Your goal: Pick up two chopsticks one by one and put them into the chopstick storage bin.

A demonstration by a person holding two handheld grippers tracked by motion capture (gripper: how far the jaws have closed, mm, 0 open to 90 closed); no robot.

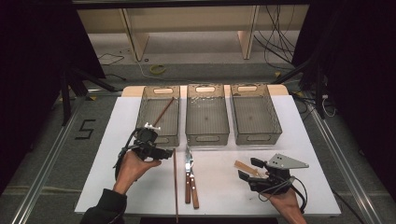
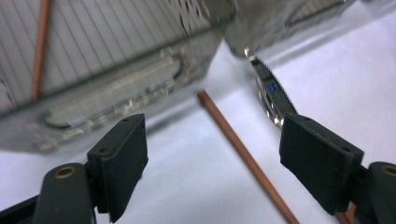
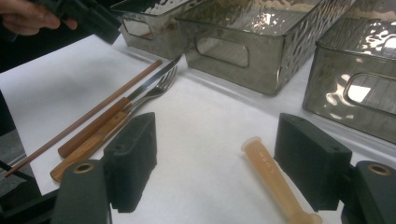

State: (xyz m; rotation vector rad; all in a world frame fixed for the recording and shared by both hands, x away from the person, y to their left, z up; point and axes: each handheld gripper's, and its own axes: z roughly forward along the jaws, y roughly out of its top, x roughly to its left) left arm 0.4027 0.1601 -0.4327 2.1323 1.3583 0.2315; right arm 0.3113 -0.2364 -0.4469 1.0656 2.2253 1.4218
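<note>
My left gripper (image 1: 161, 152) hovers open just in front of the left clear bin (image 1: 158, 139). In the left gripper view its jaws (image 2: 212, 135) stand wide, and a brown chopstick (image 2: 243, 154) lies on the white table between and beyond them, untouched. A second chopstick (image 1: 163, 111) leans inside that left bin. A wood-handled knife and fork (image 1: 189, 179) lie side by side right of the long chopstick (image 1: 175, 184). My right gripper (image 1: 247, 169) rests open at the right. A short tan plastic piece (image 3: 275, 179) lies beside its right jaw, not gripped.
Three clear bins stand in a row at the back of the white table: left, middle (image 1: 207, 116) and right (image 1: 254, 114); the middle and right ones hold nothing I can see. Bare table (image 1: 317, 154) extends right of my right gripper. Cables lie on the floor behind.
</note>
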